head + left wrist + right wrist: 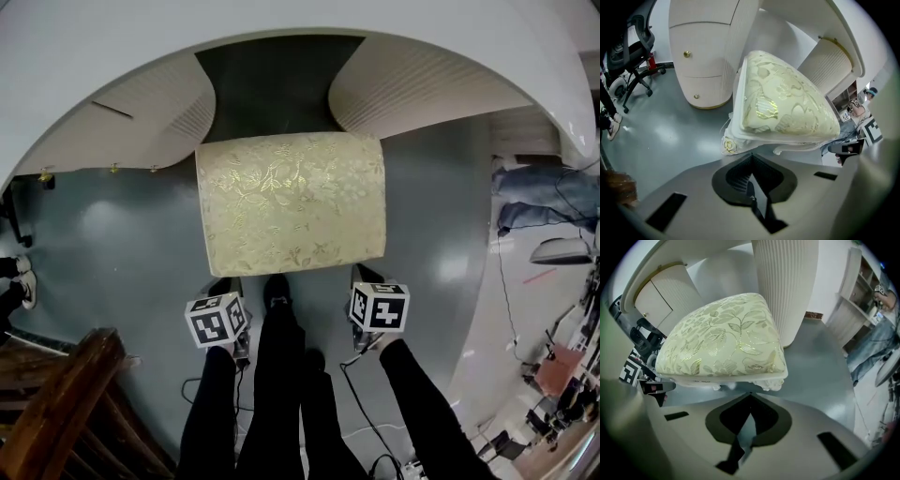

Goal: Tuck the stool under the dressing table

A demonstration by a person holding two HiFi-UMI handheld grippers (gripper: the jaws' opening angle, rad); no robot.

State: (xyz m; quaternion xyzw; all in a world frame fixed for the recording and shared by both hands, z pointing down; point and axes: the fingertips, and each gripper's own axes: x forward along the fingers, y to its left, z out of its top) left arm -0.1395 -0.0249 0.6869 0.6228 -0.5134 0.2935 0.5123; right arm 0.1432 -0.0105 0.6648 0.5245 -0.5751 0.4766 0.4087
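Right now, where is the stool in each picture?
Head view: stool in the middle, at the dressing table opening.
Left gripper view: upper middle, a bit right.
Right gripper view: middle, slightly left.
Shared landmark: the table's ribbed cabinet, behind the stool in all three.

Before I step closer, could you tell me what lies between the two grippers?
In the head view, the person's legs and a shoe stand between the left gripper and right gripper.
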